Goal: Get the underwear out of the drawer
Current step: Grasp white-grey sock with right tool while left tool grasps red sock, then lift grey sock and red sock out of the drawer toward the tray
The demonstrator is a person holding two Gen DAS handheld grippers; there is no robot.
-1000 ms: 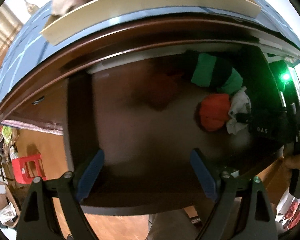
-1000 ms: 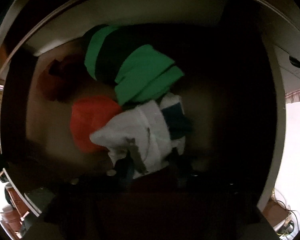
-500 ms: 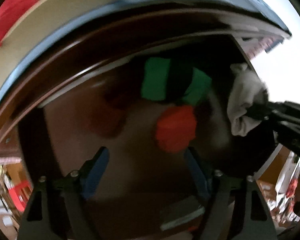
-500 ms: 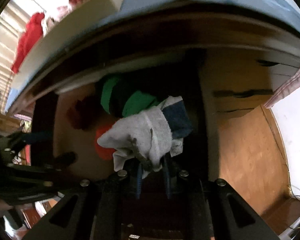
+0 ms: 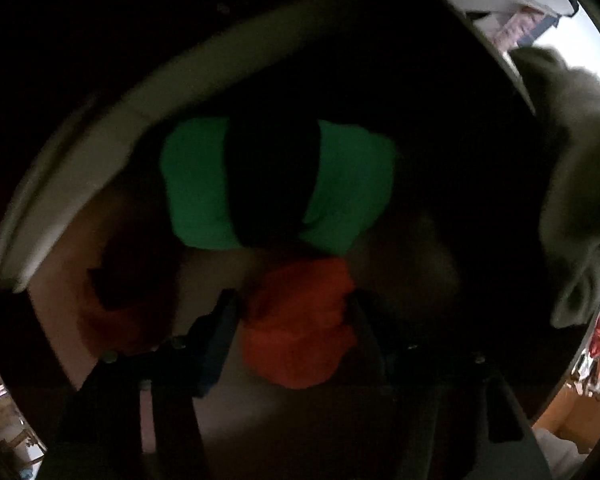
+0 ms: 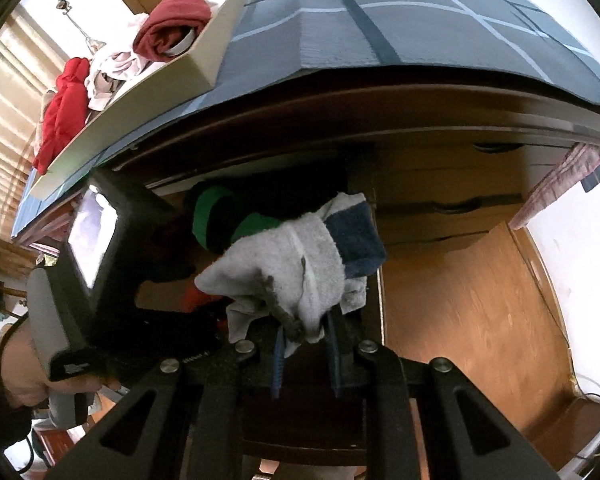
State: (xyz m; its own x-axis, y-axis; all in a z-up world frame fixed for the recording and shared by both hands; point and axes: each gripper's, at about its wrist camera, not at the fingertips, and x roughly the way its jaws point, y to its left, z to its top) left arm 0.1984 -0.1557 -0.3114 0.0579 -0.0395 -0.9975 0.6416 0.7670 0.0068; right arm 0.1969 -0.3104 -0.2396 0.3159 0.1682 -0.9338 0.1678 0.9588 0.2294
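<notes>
Item: drawer [image 5: 100, 168], pulled open beneath a worktop [image 6: 400, 24] with a blue grid cover; interior dim.

Contents: orange underwear [image 5: 300, 320], a bunched roll near the front of the drawer; green-and-black underwear [image 5: 276, 180] just behind it, touching or nearly so, its long axis across the drawer; a dark reddish piece [image 5: 112, 312] to the left, too shadowed to name.

Left gripper [image 5: 296, 320]: pointing down into the drawer; jaws half wide and closing, the orange underwear directly between them; whether the pads press it yet cannot be told; this is the nearer gripper to what remains, and the roll lies straight ahead of it.

Right gripper [image 6: 304, 340]: jaws narrow, clamped on grey-and-navy underwear [image 6: 296, 264], which hangs bunched above the drawer's front edge, clear of the other pieces.

Elsewhere: cream tray [image 6: 204, 60] on the worktop, holding red and pale garments.
</notes>
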